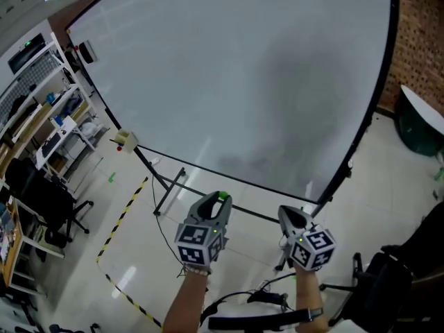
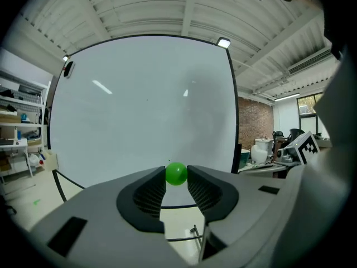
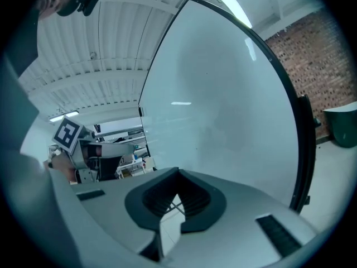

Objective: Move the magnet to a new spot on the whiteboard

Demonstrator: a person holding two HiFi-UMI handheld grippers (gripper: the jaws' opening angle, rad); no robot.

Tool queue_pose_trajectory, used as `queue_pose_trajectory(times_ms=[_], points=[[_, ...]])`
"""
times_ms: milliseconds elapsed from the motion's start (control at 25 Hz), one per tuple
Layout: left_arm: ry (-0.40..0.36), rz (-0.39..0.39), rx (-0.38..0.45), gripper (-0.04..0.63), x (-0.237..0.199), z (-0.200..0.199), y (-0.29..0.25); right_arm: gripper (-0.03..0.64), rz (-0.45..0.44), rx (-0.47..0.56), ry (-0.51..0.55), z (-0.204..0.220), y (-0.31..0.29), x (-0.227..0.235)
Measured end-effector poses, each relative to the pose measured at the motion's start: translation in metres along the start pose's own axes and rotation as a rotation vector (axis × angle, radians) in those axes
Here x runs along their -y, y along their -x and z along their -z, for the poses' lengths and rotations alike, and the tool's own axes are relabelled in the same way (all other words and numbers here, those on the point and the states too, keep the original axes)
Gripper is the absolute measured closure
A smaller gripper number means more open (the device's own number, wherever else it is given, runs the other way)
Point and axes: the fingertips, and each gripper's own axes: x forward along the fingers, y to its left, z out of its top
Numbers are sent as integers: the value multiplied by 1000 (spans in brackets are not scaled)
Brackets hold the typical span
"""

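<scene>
left tool (image 2: 176, 177) grips green magnet (image 2: 177, 172) facing whiteboard (image 2: 139, 105), shelving rack (image 2: 18, 128) off left.

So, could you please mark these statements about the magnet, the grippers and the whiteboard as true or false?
1. The left gripper holds the green magnet between its fingers. True.
2. The right gripper also grips a magnet. False: its fingers are together with nothing between them.
3. The magnet sticks to the whiteboard. False: it is in the left gripper, away from the board.
4. A brick wall stands beyond the board's right edge in the head view. True.
5. The whiteboard is covered in writing. False: it looks blank apart from faint smudges.
</scene>
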Motion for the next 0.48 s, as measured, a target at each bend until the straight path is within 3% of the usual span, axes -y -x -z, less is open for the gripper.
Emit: queue_pose_trajectory(times_ms=[200,480], points=[[23,28,-13,474,-5,19,35,609,12,10,6,3,0,-32],[33,39,-6,474,-42,42,127,609,12,-9,34,31,0,-127]])
